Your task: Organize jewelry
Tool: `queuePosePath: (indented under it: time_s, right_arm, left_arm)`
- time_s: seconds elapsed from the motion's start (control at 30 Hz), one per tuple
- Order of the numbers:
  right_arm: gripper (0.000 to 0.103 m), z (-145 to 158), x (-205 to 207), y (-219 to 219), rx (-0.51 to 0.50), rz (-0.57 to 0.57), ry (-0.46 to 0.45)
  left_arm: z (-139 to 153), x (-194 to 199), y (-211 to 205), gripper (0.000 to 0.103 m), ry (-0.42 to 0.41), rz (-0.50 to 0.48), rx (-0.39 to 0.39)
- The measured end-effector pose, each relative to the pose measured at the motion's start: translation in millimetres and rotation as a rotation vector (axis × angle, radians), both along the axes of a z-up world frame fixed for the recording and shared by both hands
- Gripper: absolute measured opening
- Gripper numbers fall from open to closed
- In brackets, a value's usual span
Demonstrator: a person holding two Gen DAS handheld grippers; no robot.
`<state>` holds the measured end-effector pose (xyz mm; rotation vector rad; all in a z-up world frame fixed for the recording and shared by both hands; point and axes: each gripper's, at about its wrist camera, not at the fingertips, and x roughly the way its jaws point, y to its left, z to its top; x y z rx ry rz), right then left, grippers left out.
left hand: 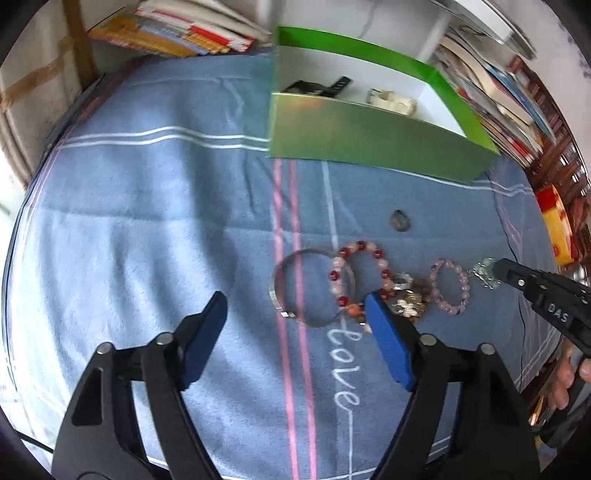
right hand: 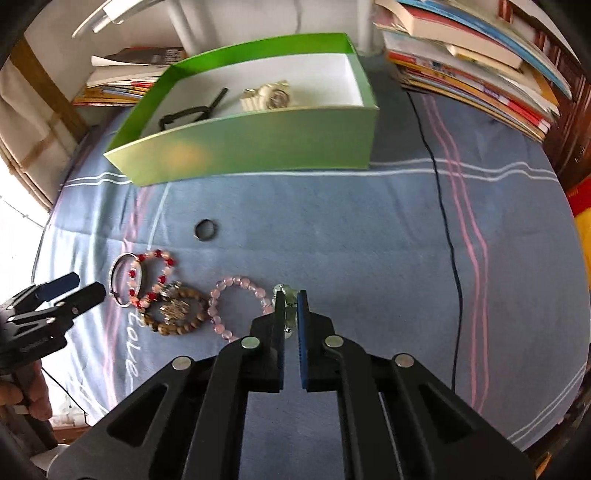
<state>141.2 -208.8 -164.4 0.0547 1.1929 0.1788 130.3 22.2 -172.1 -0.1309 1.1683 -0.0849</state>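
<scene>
Jewelry lies on a blue cloth [left hand: 147, 221]: a silver bangle [left hand: 280, 280], a red-and-pink bead bracelet [left hand: 380, 258], a brown bead bracelet [right hand: 177, 325] with a metal charm, a pink bead bracelet [left hand: 461, 295] and a dark ring [left hand: 400, 220]. My left gripper [left hand: 295, 306] is open above the bangle. My right gripper [right hand: 291, 301] is shut on a small silver piece [right hand: 286, 295] to the right of the pink bracelet [right hand: 236, 288]. A green box [right hand: 258, 144] at the back holds a black watch [right hand: 192, 110] and a cream watch [right hand: 269, 96].
Stacks of books [right hand: 480, 62] stand behind and right of the box. More books [left hand: 177, 29] lie at the back left. A dark cable [right hand: 448, 229] runs across the cloth on the right. A cardboard box [left hand: 33, 74] stands at the left.
</scene>
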Motion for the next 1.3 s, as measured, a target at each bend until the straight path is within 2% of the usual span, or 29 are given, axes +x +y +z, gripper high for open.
queuePosePath:
  time_s: [0.1,0.17,0.33,0.4,0.53,0.67,0.7,0.73,0.77,0.87,1.13,1.3]
  right_arm:
    - [0.006,-5.2,-2.8,-3.2,-0.001,-0.013,0.014]
    - [0.006,-7.9,-2.9,-5.9,-0.002,-0.027,0.025]
    - [0.007,-12.4,-5.2,-12.8,-0.002,-0.056,0.043]
    - [0.007,-13.8,-5.9,-14.7,0.001,-0.063,0.049]
    - [0.019,-15.1,-7.1,-15.5,-0.001,-0.072,0.051]
    - [0.020,-17.8,-5.9,-13.9,-0.001,-0.076,0.060]
    - [0.020,-18.4,-5.7,-14.0,0.001,-0.079,0.062]
    - [0.020,-19.1,-5.6,-14.3,0.003,-0.082,0.065]
    - [0.020,-19.8,-5.0,-14.5,0.004,-0.084,0.067]
    - [0.020,-19.7,-4.3,-16.1,0.004,-0.088,0.066]
    - [0.020,-19.5,-2.9,-16.4,0.002,-0.095,0.067]
    - [0.020,-20.3,-2.5,-12.4,0.000,-0.084,0.071]
  left_arm:
    - [-4.4,4.6,-11.2,0.060,0.013,-0.050,-0.018]
    - [-8.4,8.2,-15.4,0.055,0.020,-0.064,-0.023]
    - [-21.1,18.6,-23.2,0.036,0.050,-0.083,-0.027]
    - [-26.7,22.5,-24.3,0.033,0.064,-0.087,-0.022]
    - [-31.0,24.7,-25.2,0.029,0.058,-0.090,-0.020]
    - [-30.9,27.2,-25.7,0.029,0.049,-0.090,-0.018]
    - [-31.1,27.4,-26.7,0.026,0.045,-0.094,-0.015]
    - [-31.2,27.8,-26.8,0.014,0.045,-0.097,-0.023]
    - [-31.6,28.7,-26.7,0.010,0.051,-0.098,-0.037]
    - [-24.9,27.1,-22.7,0.008,0.033,-0.090,-0.051]
    - [26.3,21.6,8.1,0.008,-0.077,-0.014,-0.138]
    - [36.7,17.5,41.0,0.008,-0.107,0.080,-0.101]
